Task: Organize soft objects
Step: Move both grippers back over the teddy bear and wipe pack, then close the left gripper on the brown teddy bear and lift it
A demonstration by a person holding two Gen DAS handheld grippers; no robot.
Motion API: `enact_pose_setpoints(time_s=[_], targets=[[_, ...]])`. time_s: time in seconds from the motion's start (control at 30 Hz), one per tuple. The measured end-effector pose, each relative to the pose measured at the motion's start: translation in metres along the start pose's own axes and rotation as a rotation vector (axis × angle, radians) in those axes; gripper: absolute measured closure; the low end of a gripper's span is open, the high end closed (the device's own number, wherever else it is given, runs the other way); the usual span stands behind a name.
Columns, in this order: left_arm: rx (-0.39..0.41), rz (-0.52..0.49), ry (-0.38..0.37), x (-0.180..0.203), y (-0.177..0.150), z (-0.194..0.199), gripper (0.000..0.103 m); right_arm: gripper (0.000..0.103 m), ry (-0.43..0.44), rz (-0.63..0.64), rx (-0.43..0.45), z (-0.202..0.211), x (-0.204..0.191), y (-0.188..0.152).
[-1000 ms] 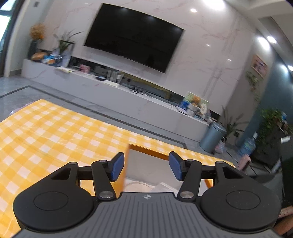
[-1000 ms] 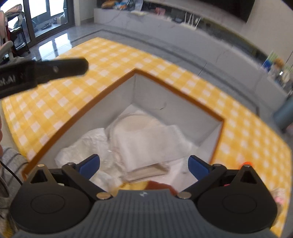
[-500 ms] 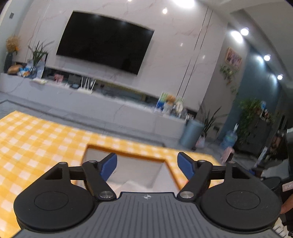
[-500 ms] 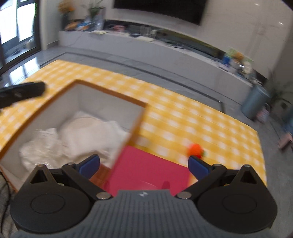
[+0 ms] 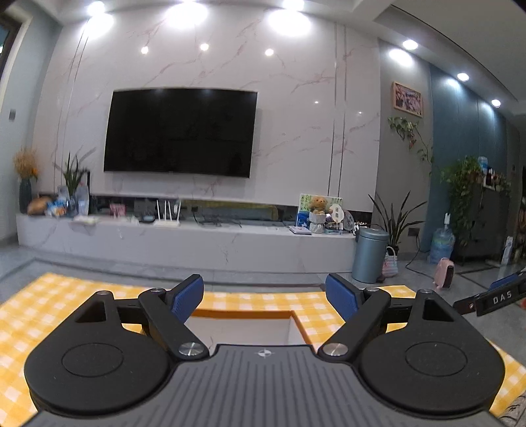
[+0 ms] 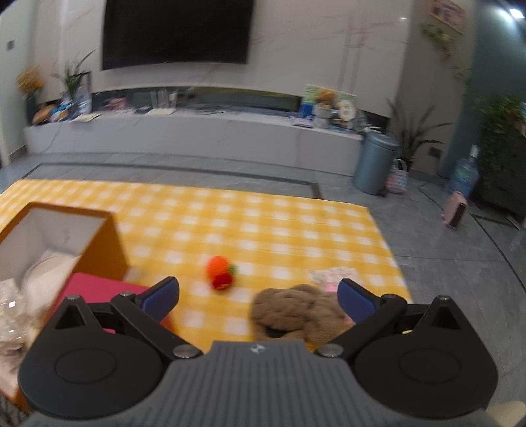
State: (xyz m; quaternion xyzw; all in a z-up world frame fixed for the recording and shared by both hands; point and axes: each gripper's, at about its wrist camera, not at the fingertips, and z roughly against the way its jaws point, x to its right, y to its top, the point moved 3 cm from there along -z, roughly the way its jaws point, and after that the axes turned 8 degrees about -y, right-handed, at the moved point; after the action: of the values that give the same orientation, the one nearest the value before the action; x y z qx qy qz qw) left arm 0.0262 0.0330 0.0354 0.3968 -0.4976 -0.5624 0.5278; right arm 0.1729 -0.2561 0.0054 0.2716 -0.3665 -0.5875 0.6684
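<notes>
Fingers on your right gripper (image 6: 258, 297) stood wide and empty over the brown plush (image 6: 296, 315) on the surface (image 6: 263, 226), your left gripper (image 5: 264, 297) was opening above the box (image 6: 108, 243), so you did best to straddle the plush squarely.

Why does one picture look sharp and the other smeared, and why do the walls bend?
Left wrist view: sharp, with ceiling spotlights flaring white and glinting on the marble wall; the fisheye lens bows the TV. Right wrist view: dimmer and motion-smeared; the orange toy, brown plush and checked cloth look soft.
</notes>
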Motion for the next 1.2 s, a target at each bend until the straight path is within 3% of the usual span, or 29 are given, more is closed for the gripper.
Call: enact_pose_setpoints(time_s=[0.07, 0.27, 0.4, 0.57, 0.73, 0.93, 1.2], targets=[[-0.026, -0.028, -0.001, 0.014, 0.003, -0.005, 0.005, 0.002, -0.031, -0.055, 0.008, -0.006, 0.019, -0.007], [-0.108, -0.021, -0.142, 0.054, 0.014, -0.028, 0.005, 0.002, -0.056, -0.222, -0.082, -0.034, 0.069, -0.041], [-0.209, -0.071, -0.193, 0.09, 0.018, -0.053, 0.005, 0.002, -0.049, -0.28, -0.138, -0.05, 0.087, -0.062], [-0.339, -0.081, -0.32, 0.136, 0.017, -0.092, 0.005, 0.002, -0.007, -0.377, -0.202, -0.069, 0.099, -0.081], [-0.411, -0.246, -0.382, 0.183, -0.002, -0.129, 0.005, 0.002, -0.003, -0.331, -0.238, -0.079, 0.098, -0.093], [-0.525, -0.48, -0.403, 0.223, -0.044, -0.17, 0.005, 0.002, 0.007, -0.4, -0.27, -0.082, 0.11, -0.108], [-0.662, -0.577, -0.421, 0.251, -0.082, -0.221, 0.005, 0.002, 0.041, -0.498, -0.282, -0.084, 0.124, -0.118]])
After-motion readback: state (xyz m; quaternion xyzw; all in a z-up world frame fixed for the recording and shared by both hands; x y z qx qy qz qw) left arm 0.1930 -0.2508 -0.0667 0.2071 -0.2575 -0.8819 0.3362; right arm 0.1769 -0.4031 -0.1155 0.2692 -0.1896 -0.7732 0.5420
